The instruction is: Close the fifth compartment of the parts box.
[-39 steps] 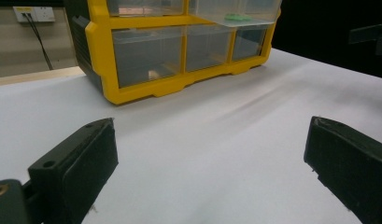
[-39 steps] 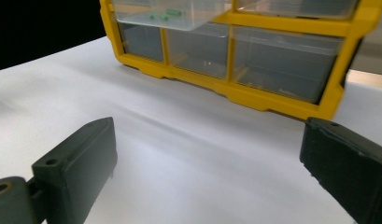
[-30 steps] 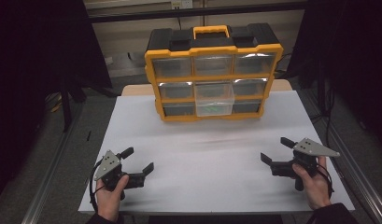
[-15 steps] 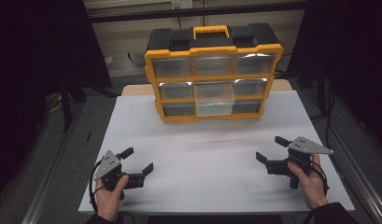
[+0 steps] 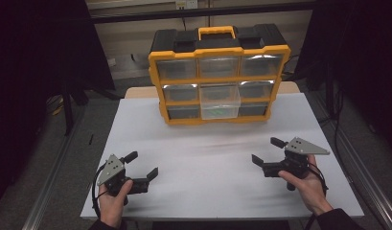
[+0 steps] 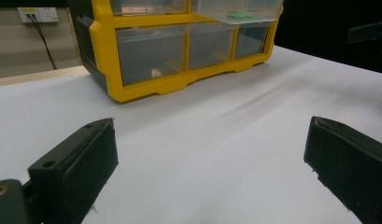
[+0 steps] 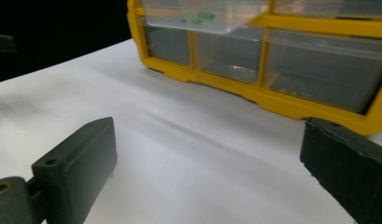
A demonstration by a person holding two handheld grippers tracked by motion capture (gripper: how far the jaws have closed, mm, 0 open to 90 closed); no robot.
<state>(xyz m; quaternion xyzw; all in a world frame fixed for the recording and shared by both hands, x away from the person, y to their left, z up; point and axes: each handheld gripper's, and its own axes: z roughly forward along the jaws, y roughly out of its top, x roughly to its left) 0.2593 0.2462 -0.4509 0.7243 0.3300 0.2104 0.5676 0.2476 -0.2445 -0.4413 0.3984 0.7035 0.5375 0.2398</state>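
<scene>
Centrally, yellow organizer (image 5: pixel 217 72) — clear middle drawer (image 5: pixel 220 106) protruding, seemingly green bits (image 7: pixel 197 17) inside

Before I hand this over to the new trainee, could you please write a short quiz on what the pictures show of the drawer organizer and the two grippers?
1. True or false: the left gripper holds a drawer.
2. Which drawer of the yellow organizer is pulled out? A top left; B middle centre; C bottom right.
3. Fill in: the small pieces in the open drawer are ____ in colour.

Key:
1. False; its jaws stand wide open over the bare white table, as do those of the right gripper.
2. B.
3. Green.
</scene>
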